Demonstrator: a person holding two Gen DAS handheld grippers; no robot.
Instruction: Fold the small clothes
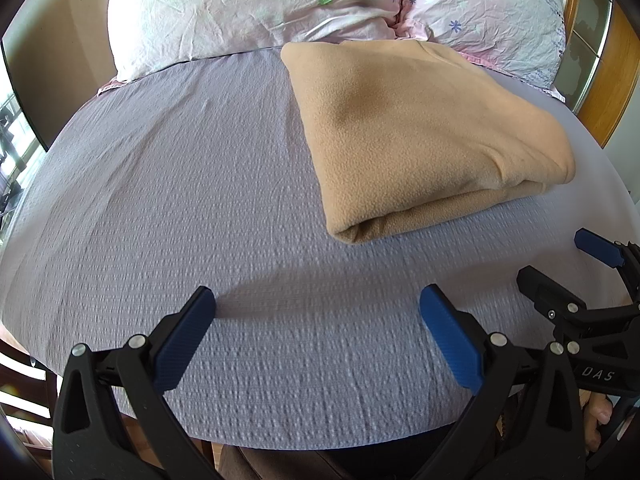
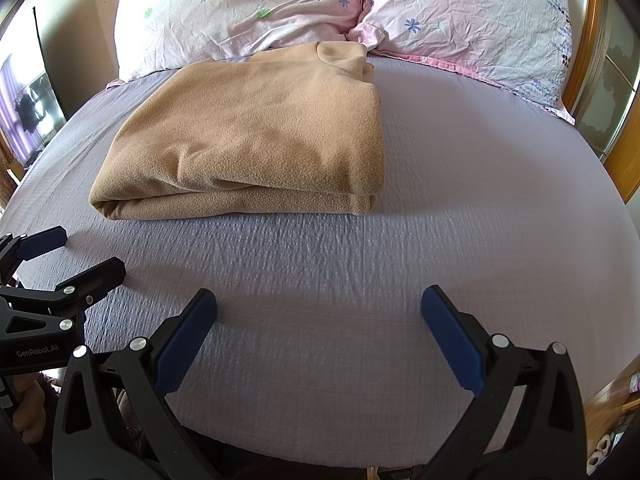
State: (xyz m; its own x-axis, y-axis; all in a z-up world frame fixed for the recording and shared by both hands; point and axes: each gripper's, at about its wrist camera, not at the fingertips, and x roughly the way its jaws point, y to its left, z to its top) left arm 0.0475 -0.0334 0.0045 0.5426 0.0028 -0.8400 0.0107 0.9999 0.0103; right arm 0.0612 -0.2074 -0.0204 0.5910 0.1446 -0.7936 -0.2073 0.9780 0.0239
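Note:
A tan fleece garment (image 1: 420,132) lies folded into a thick rectangle on the lilac bed sheet (image 1: 180,200), its collar end toward the pillows. It also shows in the right wrist view (image 2: 256,136). My left gripper (image 1: 318,312) is open and empty, held over the sheet near the bed's front edge, short of the garment. My right gripper (image 2: 319,312) is open and empty, also over the sheet, to the right of the garment's near edge. Each gripper shows at the edge of the other's view, right gripper (image 1: 560,264) and left gripper (image 2: 92,254).
Two pink floral pillows (image 2: 240,12) (image 2: 480,20) lean at the head of the bed behind the garment. A wooden bed frame (image 2: 624,152) runs along the right side. The bed's front edge (image 2: 320,456) is just below my grippers.

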